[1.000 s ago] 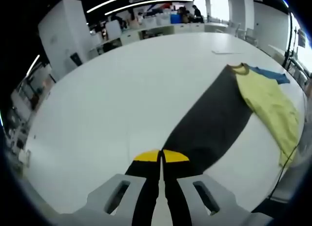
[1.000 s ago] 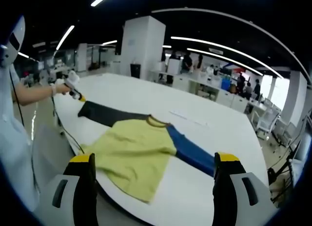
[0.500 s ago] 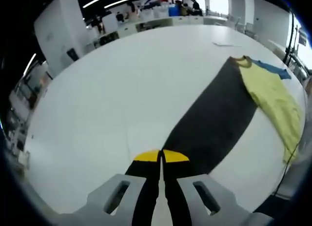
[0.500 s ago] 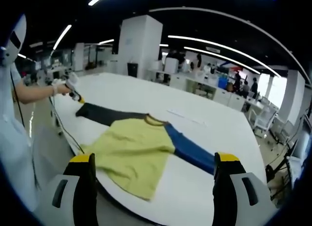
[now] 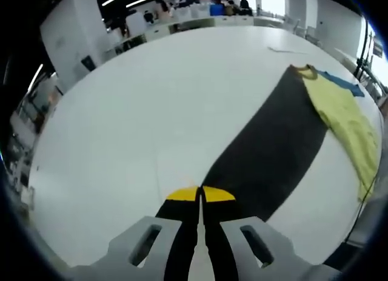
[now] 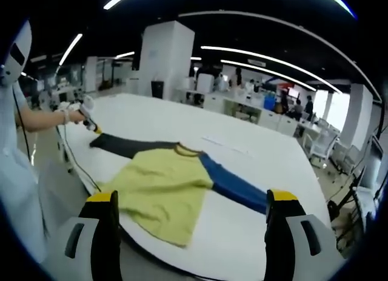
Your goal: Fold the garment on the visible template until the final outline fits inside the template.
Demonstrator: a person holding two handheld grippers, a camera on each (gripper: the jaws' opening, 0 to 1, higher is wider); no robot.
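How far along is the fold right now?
Nothing looks folded yet: the shirt lies spread flat on the white table. In hand: the left gripper is shut on the black sleeve. The right gripper is open, off the blue sleeve. All folds remain.

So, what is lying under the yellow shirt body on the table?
The yellow shirt body lies flat on the white table, with bare tabletop around it. Whether a template lies beneath cannot be seen; the cloth covers it.
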